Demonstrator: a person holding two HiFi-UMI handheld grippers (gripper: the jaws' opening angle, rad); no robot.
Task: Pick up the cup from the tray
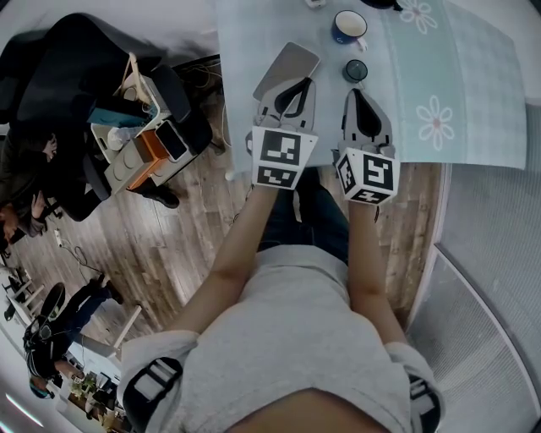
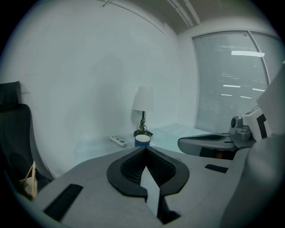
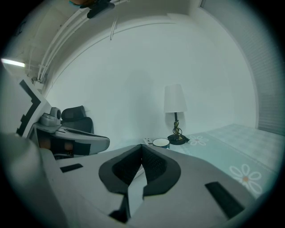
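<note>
Here left tongs [image 1: 296,83] and right tongs [image 1: 360,91] are closed, empty; cup [image 1: 349,27] stands farther off on counter [image 1: 473,110].

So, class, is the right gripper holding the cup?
No, the right gripper is shut with nothing between its jaws, and the cup stands on the table beyond it.

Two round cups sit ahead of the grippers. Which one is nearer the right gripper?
The small dark cup, just ahead of the right gripper. The bigger blue mug, white inside, stands farther back.
</note>
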